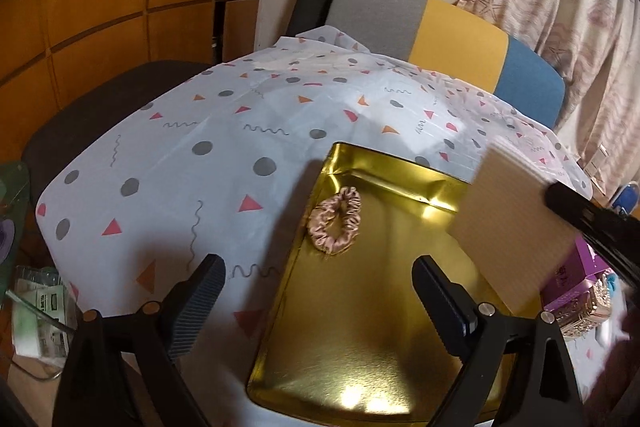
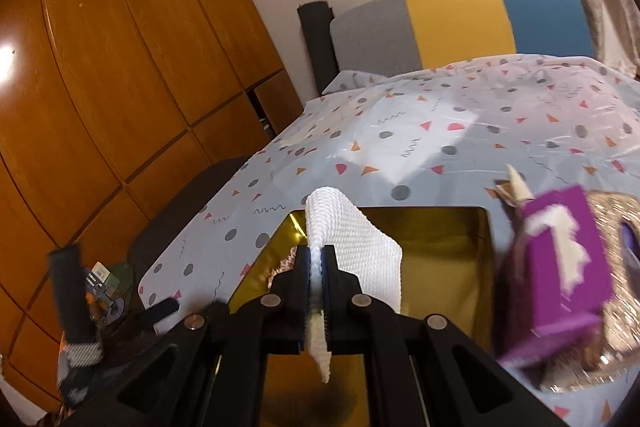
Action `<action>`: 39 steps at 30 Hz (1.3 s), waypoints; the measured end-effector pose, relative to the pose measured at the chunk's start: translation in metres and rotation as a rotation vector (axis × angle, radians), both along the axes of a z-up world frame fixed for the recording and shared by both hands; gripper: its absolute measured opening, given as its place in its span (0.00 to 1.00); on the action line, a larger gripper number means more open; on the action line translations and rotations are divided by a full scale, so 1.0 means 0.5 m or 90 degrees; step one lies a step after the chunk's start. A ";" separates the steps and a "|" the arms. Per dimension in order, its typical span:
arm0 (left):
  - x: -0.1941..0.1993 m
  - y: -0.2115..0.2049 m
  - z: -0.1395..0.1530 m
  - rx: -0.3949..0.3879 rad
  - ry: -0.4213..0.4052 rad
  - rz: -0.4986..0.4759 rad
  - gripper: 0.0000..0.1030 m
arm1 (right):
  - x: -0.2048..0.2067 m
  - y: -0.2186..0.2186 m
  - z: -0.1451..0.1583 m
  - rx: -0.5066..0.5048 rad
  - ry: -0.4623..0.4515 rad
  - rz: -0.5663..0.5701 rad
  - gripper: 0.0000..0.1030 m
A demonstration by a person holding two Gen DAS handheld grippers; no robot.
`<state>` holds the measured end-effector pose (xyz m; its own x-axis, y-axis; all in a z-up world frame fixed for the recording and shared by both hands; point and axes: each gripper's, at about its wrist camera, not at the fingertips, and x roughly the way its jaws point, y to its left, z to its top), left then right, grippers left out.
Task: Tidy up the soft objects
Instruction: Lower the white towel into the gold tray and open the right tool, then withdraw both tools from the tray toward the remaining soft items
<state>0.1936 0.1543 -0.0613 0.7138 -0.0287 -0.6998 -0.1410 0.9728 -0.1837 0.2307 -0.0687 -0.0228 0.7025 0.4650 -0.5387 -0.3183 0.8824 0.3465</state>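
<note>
the left gripper point(image 1: 318, 301) stood with its jaws wide apart and nothing between them, hovering over the near part of the gold tray point(image 1: 360, 367), which lay on the desk under a patterned cloth point(image 1: 180, 155). a pink scrunchie point(image 1: 335, 219) already lay inside the tray, against its left wall. the right gripper point(image 2: 317, 291) had its jaws closed flat on a white waffle-textured cloth point(image 2: 352, 247), pinched near one edge so that most of the fabric stood up and draped to the right of the jaws, with a short tail hanging below them. in the left wrist view the same cloth appeared tan in the reflected light, above the right side of the tray. a purple box point(image 2: 568, 259) and a glittery item beside it sat just right of the tray. the step in hand appeared to be depositing the cloth in the tray. to do it well, the cloth should be carried over the bare centre of the tray, clear of the scrunchie and the purple box, lowered until the hanging tail touches the floor of the tray, and only then released, so that the fabric folds inside the walls rather than over the rim. the empty left gripper should keep out of the descent path.
</note>
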 end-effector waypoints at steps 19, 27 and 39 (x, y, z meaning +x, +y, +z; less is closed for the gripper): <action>-0.013 0.048 -0.036 -0.037 0.037 0.042 0.92 | 0.178 0.130 -0.126 -0.110 0.086 0.014 0.24; -0.018 0.033 -0.037 -0.035 0.036 0.035 0.92 | 0.143 0.099 -0.103 -0.092 0.080 -0.011 0.29; -0.041 -0.030 -0.015 -0.033 0.021 -0.014 0.92 | -0.028 0.028 0.032 -0.047 -0.031 -0.012 0.29</action>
<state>0.1729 0.1394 -0.0686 0.6888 -0.0801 -0.7206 -0.1271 0.9651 -0.2288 0.2166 -0.0546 -0.0068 0.7371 0.4121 -0.5356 -0.3170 0.9108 0.2645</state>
